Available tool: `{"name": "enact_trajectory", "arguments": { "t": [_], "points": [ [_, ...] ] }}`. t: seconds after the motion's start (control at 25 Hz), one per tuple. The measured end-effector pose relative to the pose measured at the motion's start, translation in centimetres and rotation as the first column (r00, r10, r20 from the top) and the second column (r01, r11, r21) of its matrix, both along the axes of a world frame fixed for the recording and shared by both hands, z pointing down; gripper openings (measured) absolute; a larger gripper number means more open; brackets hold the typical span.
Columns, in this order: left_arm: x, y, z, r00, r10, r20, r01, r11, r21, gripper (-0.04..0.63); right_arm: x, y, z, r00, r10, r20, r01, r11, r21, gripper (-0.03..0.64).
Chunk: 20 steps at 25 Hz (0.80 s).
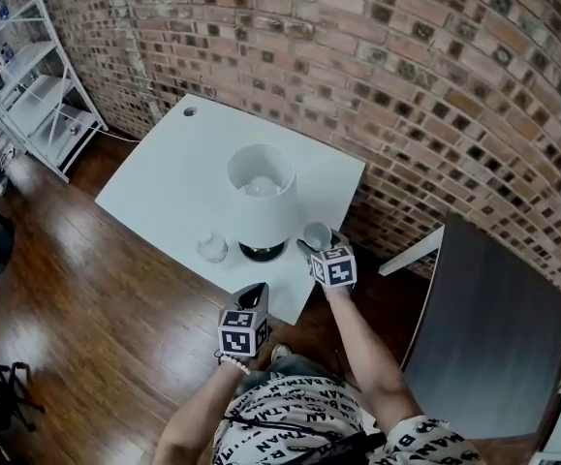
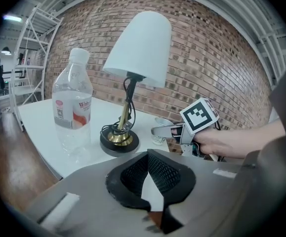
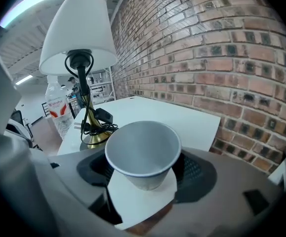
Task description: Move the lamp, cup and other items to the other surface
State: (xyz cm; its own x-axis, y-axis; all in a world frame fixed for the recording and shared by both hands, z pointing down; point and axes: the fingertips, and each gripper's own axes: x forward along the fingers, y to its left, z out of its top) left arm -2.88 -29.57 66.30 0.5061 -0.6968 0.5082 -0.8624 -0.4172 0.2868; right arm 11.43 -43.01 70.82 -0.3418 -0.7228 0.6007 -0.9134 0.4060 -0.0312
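Observation:
A white paper cup (image 1: 316,232) stands at the near right corner of the white table (image 1: 169,177). My right gripper (image 1: 317,243) is closed around it, and in the right gripper view the cup (image 3: 143,152) fills the wide gap between the pads. A table lamp (image 1: 261,190) with a white shade, a brass stem and a black base stands just left of the cup. A clear water bottle (image 1: 211,248) with a red label stands left of the lamp. My left gripper (image 1: 257,294) hangs shut and empty just off the table's front edge, pointing at the lamp base (image 2: 119,141).
A dark grey table (image 1: 488,327) stands to the right, across a narrow gap. A brick wall (image 1: 435,85) runs behind both tables. A white shelf rack (image 1: 28,76) is at the far left, and the floor (image 1: 96,308) is wood.

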Motion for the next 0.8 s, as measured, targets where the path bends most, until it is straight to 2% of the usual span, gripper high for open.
{"name": "enact_trajectory", "arguments": {
  "t": [0.8],
  "points": [
    [-0.6, -0.2, 0.9, 0.999, -0.036, 0.008, 0.036, 0.999, -0.022, 0.0, -0.3, -1.3, 1.5, 1.0, -0.023, -0.01, 0.023, 1.0, 0.001, 0.368]
  ]
}}
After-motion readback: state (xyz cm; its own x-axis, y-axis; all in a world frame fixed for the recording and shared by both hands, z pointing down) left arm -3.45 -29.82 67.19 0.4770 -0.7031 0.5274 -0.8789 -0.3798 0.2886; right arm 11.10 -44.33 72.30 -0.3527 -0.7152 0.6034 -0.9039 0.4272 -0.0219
